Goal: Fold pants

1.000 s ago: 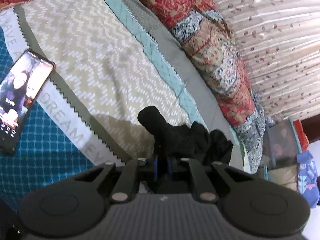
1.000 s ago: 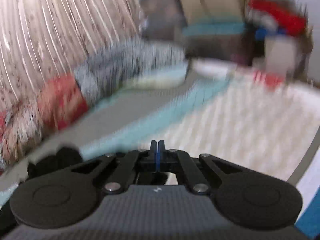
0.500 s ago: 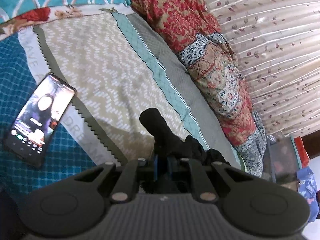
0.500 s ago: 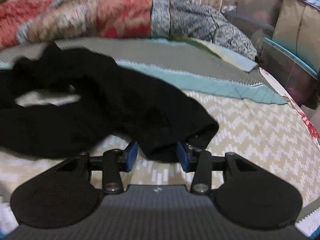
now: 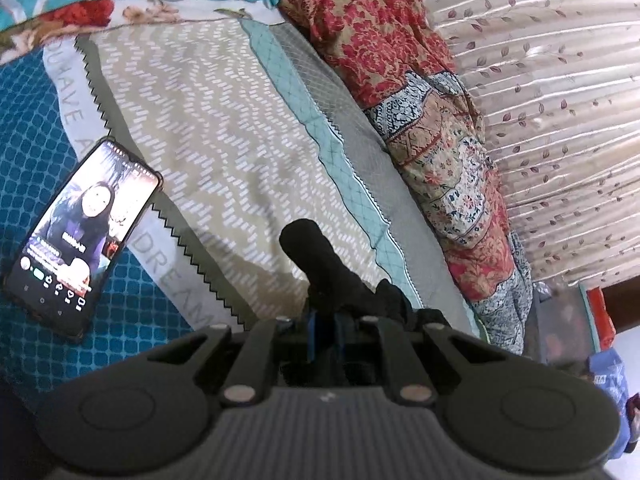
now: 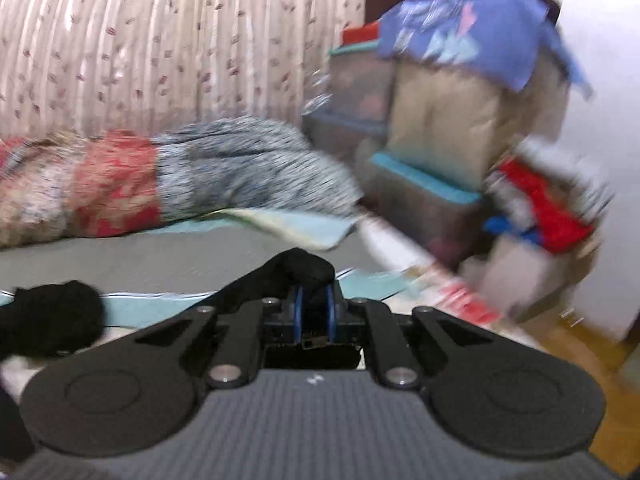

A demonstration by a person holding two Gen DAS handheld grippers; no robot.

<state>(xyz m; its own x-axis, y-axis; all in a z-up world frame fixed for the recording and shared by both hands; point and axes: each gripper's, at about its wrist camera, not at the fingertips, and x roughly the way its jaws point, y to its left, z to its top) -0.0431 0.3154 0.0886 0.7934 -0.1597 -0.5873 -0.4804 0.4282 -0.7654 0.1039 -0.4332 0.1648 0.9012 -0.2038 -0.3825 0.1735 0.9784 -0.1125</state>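
Observation:
The black pants (image 5: 324, 264) are bunched up in my left gripper (image 5: 325, 330), which is shut on the cloth above the patterned bedspread (image 5: 216, 128). A rolled end of the cloth sticks up past the fingertips. In the right wrist view my right gripper (image 6: 314, 312) is shut on another part of the black pants (image 6: 300, 266). The cloth runs from it down to the left, where a dark bunch (image 6: 52, 316) hangs over the bed. The right view is blurred by motion.
A phone (image 5: 80, 236) with its screen lit lies on the blue part of the bedspread at left. A red and blue patterned quilt (image 5: 436, 152) lies along the curtain (image 5: 560, 100). Stacked storage boxes and clothes (image 6: 460, 160) stand beyond the bed's end.
My right gripper was open around the pants' edge; it has shut on the cloth and lifted it, swinging toward the boxes. My left gripper still holds its bunch and has shifted slightly.

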